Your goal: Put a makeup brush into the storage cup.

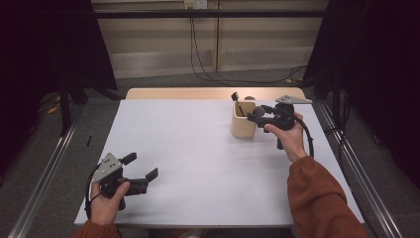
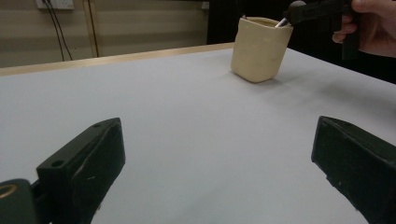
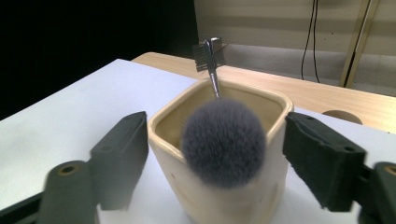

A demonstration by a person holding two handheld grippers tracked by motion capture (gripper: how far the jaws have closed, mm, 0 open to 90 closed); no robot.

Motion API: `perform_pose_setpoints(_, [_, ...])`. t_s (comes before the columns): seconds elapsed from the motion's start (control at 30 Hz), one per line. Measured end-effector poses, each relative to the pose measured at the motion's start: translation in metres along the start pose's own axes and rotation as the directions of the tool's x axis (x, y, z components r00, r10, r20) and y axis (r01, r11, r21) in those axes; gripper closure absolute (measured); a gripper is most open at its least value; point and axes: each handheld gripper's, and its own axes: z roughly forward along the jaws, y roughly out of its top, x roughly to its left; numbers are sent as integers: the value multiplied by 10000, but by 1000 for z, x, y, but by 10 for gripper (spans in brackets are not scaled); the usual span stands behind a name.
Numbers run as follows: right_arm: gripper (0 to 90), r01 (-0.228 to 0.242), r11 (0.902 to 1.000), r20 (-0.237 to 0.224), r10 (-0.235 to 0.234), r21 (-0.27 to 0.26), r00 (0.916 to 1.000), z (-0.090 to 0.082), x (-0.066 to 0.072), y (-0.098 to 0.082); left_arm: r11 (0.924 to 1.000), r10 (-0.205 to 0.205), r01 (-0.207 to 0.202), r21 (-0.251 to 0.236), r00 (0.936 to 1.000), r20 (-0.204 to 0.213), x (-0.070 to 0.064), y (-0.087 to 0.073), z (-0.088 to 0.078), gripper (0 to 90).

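A round grey makeup brush (image 3: 224,142) leans head-up over the near rim of a cream, square-mouthed holder cup (image 3: 219,186), which stands toward the far right of the white table (image 1: 198,158). Behind it in the cup, a slim metal-handled comb brush (image 3: 211,60) rises above the rim. The right gripper (image 3: 217,158) hangs just beside the cup, its jaws spread wide on either side of the fluffy head with neither pad pressing on it; the brush appears to rest on the cup alone. Near the table's front left corner, the left gripper (image 1: 141,173) is held low and well apart from the cup, jaws wide and holding nothing.

The risk now seems to lie in the withdrawal. With the head poised between the jaws, a sideways pull could catch the bristles and drag the brush out again. A nudge on the rim could tip the light-looking cup, spilling both tools across the table. How deep the handle sits cannot be seen, so the brush may also slump by its own weight.
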Motion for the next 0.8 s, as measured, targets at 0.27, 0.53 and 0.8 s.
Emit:
perform_pose_setpoints(0.27, [33,-2,9999,319,7,-172,9995,-6,2,-7,10000,-31,31,37,10000,63,1,1,3,28])
perform_pose_setpoints(0.53, [0,-101,9994,222,108,-318,9997,-13,3,-11,10000,-35,35,2,10000,-71,2,0,0,28])
perform_pose_setpoints(0.8, [9,-46,9987,421,67,-505,9991,-21,12,-14,10000,60,-60,-74,10000,-41,2,-1,-6,28])
